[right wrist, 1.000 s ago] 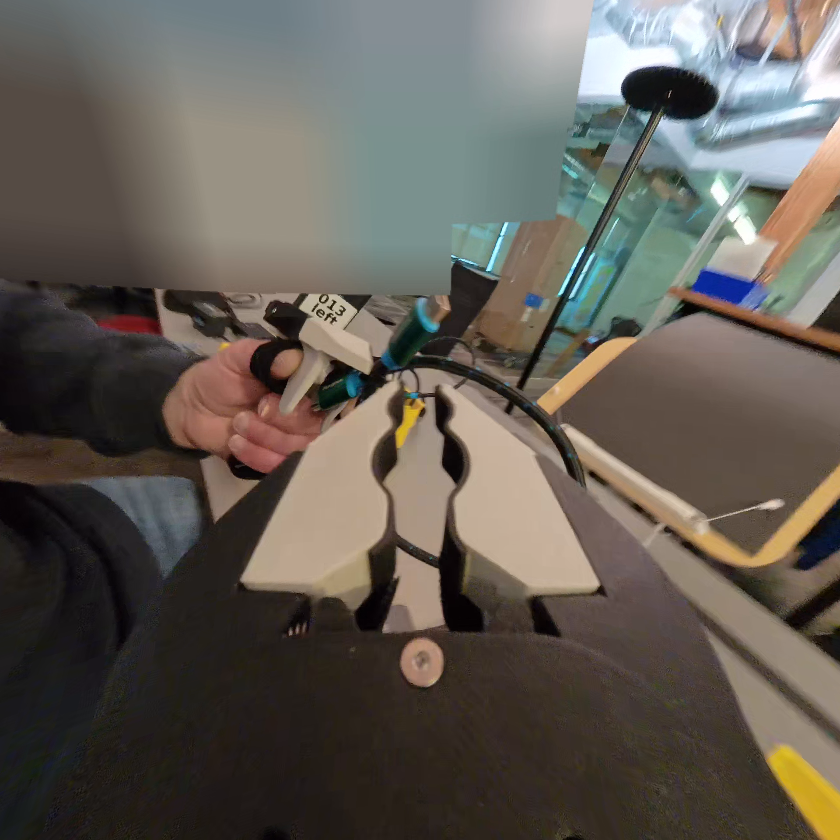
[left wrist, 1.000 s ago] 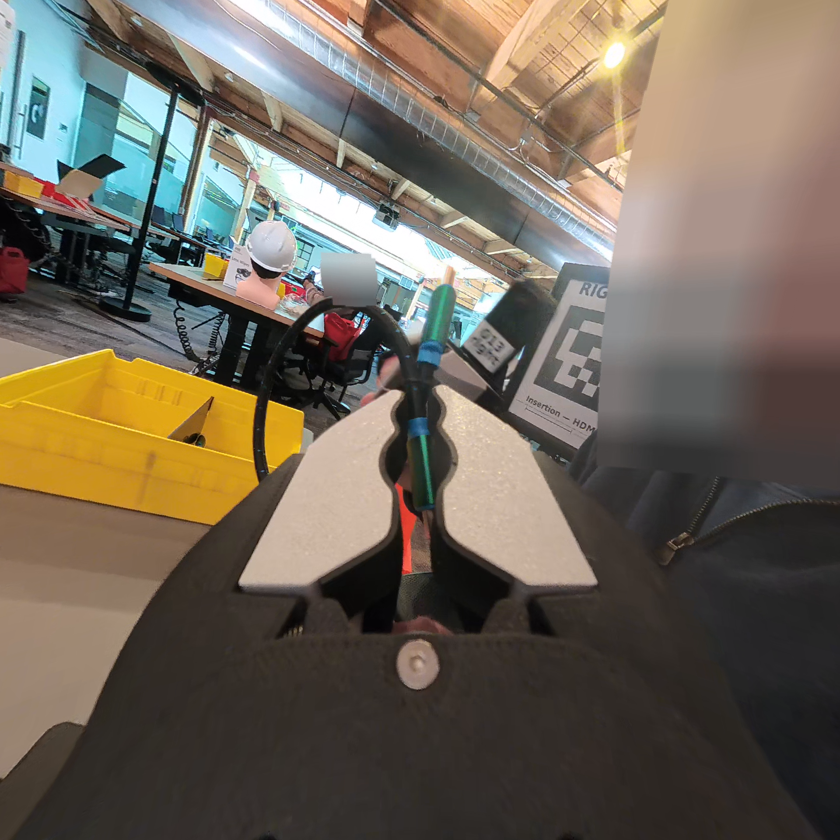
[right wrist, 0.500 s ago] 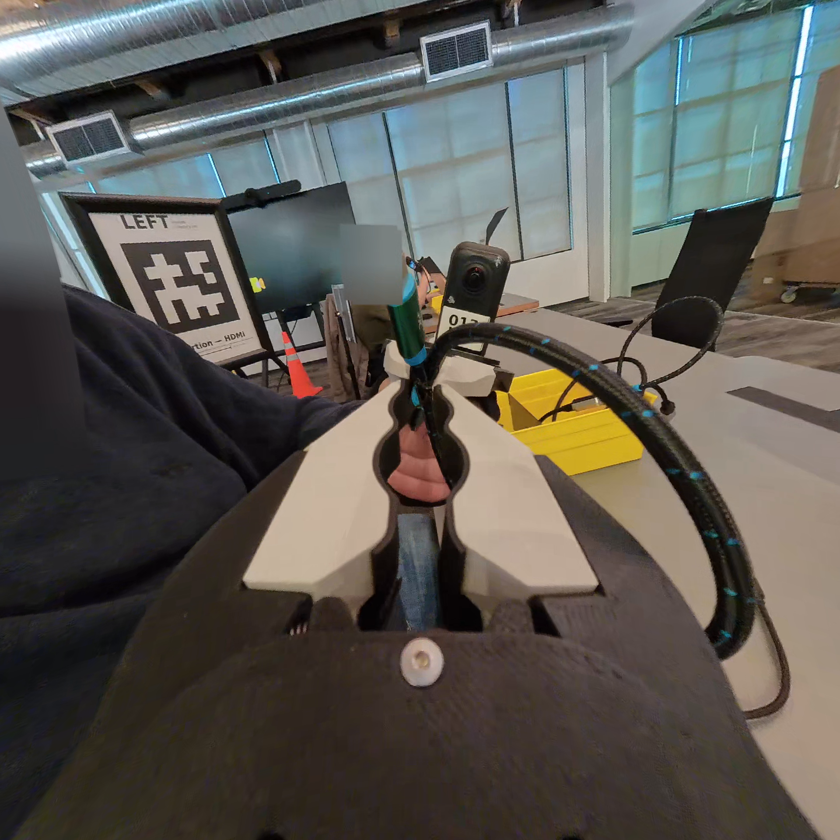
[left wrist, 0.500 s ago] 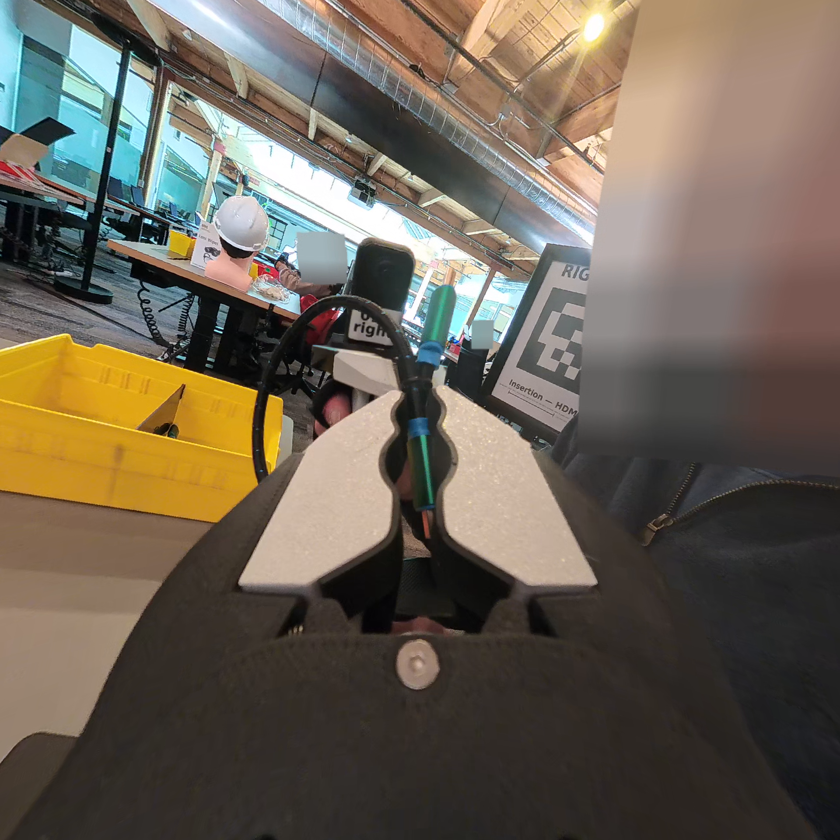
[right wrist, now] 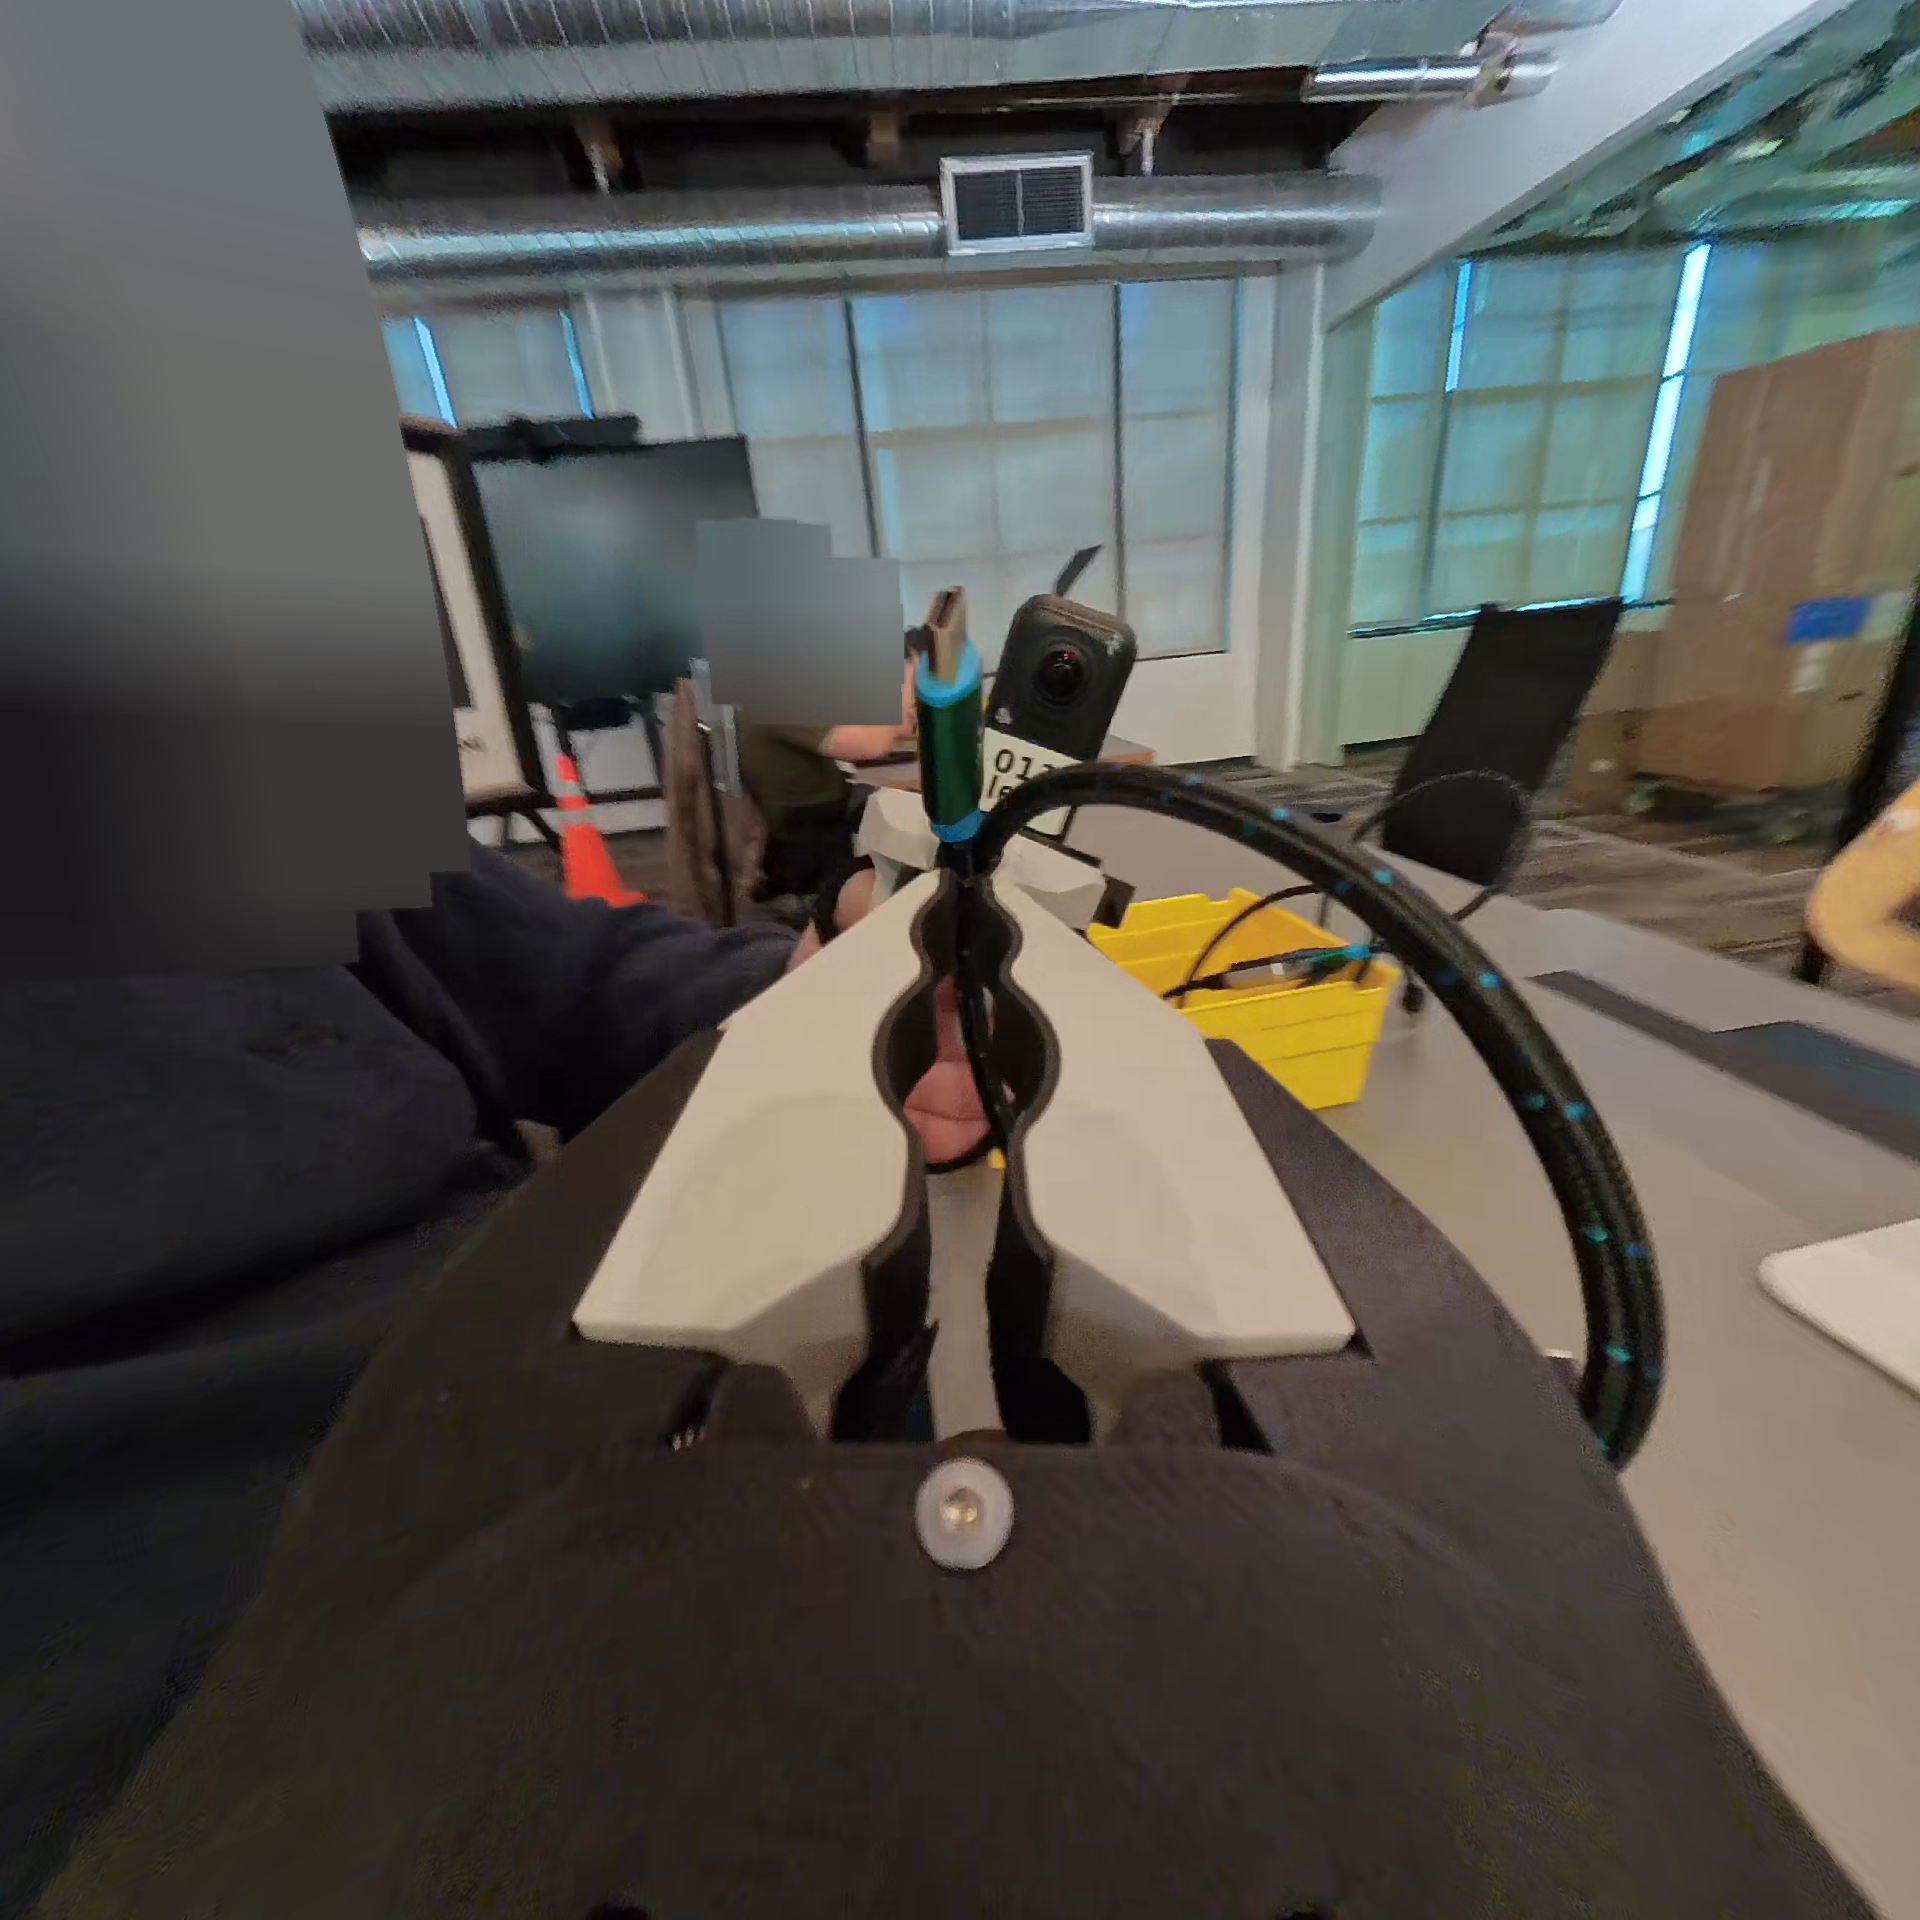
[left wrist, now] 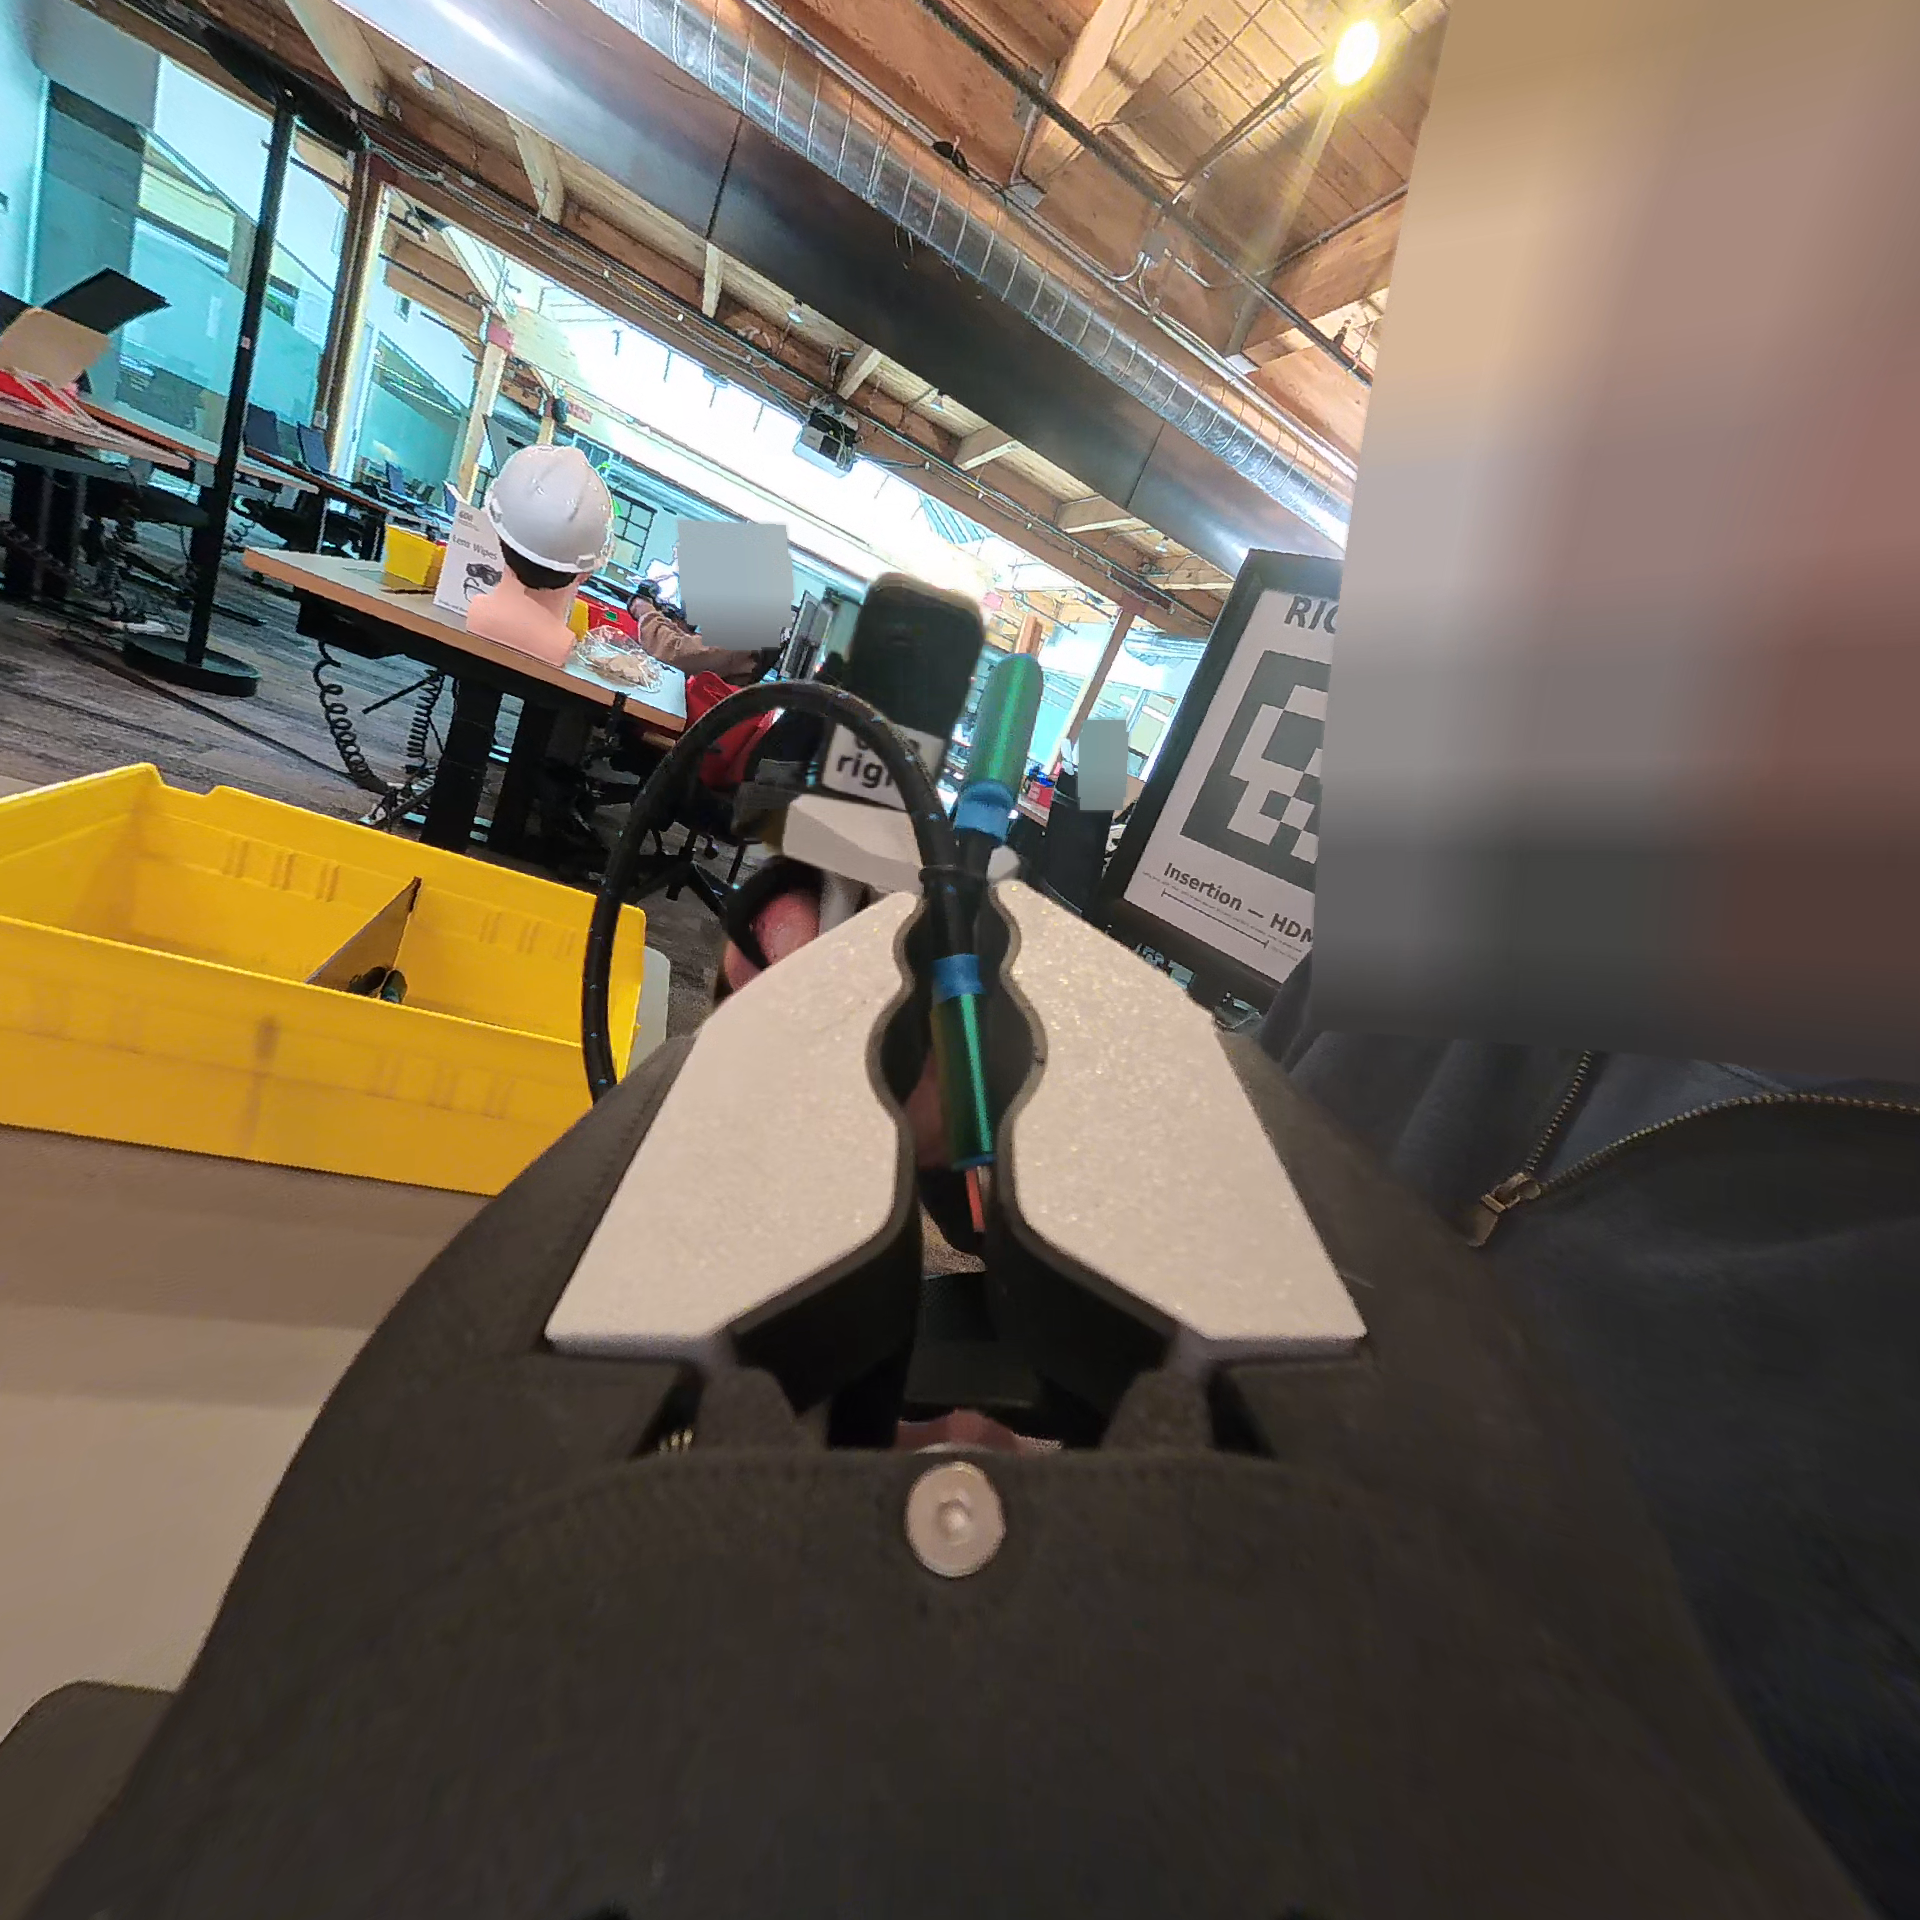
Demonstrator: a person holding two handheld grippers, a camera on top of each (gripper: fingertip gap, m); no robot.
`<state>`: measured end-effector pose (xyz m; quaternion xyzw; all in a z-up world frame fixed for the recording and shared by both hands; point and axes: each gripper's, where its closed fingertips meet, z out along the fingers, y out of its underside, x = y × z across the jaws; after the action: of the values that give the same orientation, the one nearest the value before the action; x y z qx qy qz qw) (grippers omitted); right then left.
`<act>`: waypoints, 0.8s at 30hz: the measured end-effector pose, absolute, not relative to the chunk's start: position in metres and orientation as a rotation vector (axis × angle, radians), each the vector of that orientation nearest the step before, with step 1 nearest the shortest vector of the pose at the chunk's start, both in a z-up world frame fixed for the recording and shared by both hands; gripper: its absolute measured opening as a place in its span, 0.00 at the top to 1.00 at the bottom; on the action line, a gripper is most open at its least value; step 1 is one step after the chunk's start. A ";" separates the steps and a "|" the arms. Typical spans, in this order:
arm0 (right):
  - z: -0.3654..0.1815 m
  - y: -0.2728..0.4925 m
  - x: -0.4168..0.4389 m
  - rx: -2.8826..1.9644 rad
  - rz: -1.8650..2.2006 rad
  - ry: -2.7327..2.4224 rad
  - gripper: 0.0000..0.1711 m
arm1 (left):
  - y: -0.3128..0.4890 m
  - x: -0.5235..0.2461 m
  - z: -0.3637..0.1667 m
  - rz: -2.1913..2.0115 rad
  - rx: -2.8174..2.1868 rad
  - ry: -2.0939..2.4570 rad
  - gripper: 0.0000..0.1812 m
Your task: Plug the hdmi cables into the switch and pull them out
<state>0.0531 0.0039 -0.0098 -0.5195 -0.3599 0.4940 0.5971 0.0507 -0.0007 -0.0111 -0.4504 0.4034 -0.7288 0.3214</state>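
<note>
My left gripper is shut on a green HDMI plug, whose metal tip points back toward the camera. Its black braided cable loops up and to the left. My right gripper is shut on the black cable just below a second green plug, which stands upright above the fingertips. The two grippers face each other in the air, close together. The right gripper and its plug show beyond my left fingertips. The left gripper shows behind the plug in the right wrist view.
A yellow bin stands on the grey table. It also shows in the right wrist view, holding a grey device with cables. A person's dark sleeve is on the left. A framed marker board stands behind. A white pad lies at right. Only a small space, under 4 cm, lies between the two pairs of fingers.
The right gripper has swung round to face the left one, and its plug now stands upright above its tips. The left gripper kept its hold and shifted slightly.
</note>
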 end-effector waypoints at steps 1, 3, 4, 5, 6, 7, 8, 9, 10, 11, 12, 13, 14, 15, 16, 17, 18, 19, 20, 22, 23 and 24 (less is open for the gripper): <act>-0.009 0.004 0.053 -1.203 1.085 -0.848 1.00 | 0.000 0.051 -0.011 -1.912 -1.184 1.057 0.96; -0.009 0.004 0.053 -1.183 0.916 -0.892 1.00 | 0.001 0.051 -0.010 -1.909 -1.190 1.048 0.96; -0.009 0.005 0.054 -1.182 0.841 -0.905 1.00 | 0.002 0.051 -0.011 -1.908 -1.198 1.038 0.96; -0.009 0.006 0.054 -1.181 0.770 -0.918 1.00 | 0.003 0.051 -0.011 -1.912 -1.207 1.022 0.96; -0.010 0.007 0.054 -1.177 0.686 -0.937 1.00 | 0.005 0.051 -0.011 -1.914 -1.214 1.011 0.96; -0.010 0.008 0.054 -1.172 0.599 -0.957 1.00 | 0.006 0.052 -0.011 -1.908 -1.223 1.004 0.96; -0.011 0.008 0.054 -1.167 0.516 -0.980 1.00 | 0.008 0.052 -0.012 -1.903 -1.231 0.997 0.96; -0.012 0.007 0.054 -1.156 0.433 -1.004 1.00 | 0.009 0.051 -0.012 -1.902 -1.235 0.988 0.96; -0.013 0.007 0.053 -1.142 0.340 -1.030 1.00 | 0.011 0.051 -0.012 -1.899 -1.239 0.977 0.97; -0.014 0.007 0.053 -1.132 0.240 -1.057 1.00 | 0.011 0.051 -0.012 -1.893 -1.248 0.977 0.97; -0.014 0.007 0.052 -1.125 0.159 -1.075 1.00 | 0.011 0.051 -0.012 -1.888 -1.250 0.974 0.97; -0.015 0.007 0.052 -1.123 0.103 -1.089 1.00 | 0.012 0.051 -0.011 -1.889 -1.252 0.967 0.97; -0.014 0.007 0.052 -1.119 0.064 -1.095 1.00 | 0.012 0.051 -0.012 -1.886 -1.257 0.962 0.97; -0.014 0.007 0.053 -1.114 0.025 -1.104 1.00 | 0.012 0.052 -0.012 -1.880 -1.262 0.961 0.97; -0.015 0.007 0.052 -1.108 -0.016 -1.118 1.00 | 0.012 0.052 -0.013 -1.880 -1.263 0.962 0.97; -0.015 0.007 0.053 -1.102 -0.060 -1.128 1.00 | 0.012 0.052 -0.013 -1.881 -1.267 0.962 0.97; -0.016 0.008 0.053 -1.100 -0.108 -1.139 1.00 | 0.013 0.052 -0.014 -1.876 -1.275 0.957 0.97; -0.017 0.009 0.052 -1.092 -0.171 -1.155 1.00 | 0.013 0.052 -0.014 -1.875 -1.280 0.950 0.97; -0.019 0.009 0.051 -1.087 -0.227 -1.171 1.00 | 0.014 0.052 -0.015 -1.876 -1.286 0.945 0.97; -0.023 0.012 0.051 -1.080 -0.305 -1.190 1.00 | 0.017 0.053 -0.017 -1.865 -1.305 0.932 0.97; -0.023 0.012 0.051 -1.069 -0.338 -1.198 1.00 | 0.018 0.053 -0.018 -1.864 -1.312 0.928 0.97; -0.023 0.013 0.051 -1.062 -0.375 -1.206 1.00 | 0.019 0.053 -0.019 -1.856 -1.318 0.922 0.97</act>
<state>0.0509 0.0129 -0.0234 -0.4729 -0.5368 -0.1670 0.6785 0.0535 0.0189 -0.0189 -0.5054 0.3536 -0.7117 0.3361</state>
